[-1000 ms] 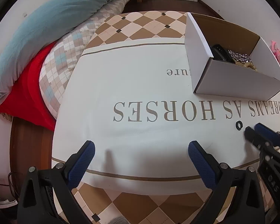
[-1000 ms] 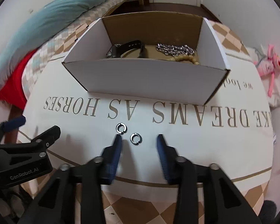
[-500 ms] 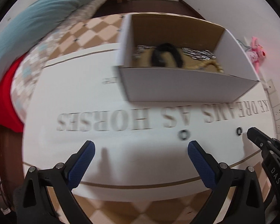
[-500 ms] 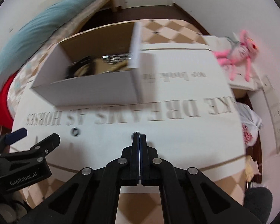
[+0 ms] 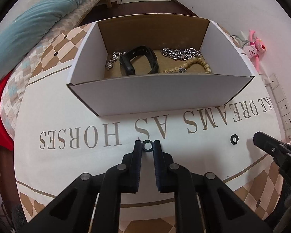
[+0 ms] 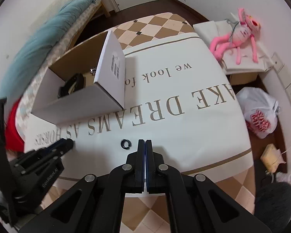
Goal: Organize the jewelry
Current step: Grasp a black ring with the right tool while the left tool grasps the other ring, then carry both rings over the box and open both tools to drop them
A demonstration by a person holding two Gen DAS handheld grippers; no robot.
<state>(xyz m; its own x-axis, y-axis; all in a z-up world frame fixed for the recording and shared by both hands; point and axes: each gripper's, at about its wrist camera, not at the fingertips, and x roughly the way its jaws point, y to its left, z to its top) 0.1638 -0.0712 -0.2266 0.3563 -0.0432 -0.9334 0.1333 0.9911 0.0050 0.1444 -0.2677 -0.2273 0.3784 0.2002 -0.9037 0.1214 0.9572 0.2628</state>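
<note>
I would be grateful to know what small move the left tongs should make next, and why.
Probably lift the left tongs a little and carry them forward over the white box. Their jaws have closed on a small dark ring, and the box just beyond already holds a black band and chains. A second ring lies loose on the cloth beside the shut, empty right tongs.

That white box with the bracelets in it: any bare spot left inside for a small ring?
The white box is crowded: black band in the middle, silver chain and beaded bracelet at right. Bare floor shows only in thin strips beside the band and along the back wall.
</note>
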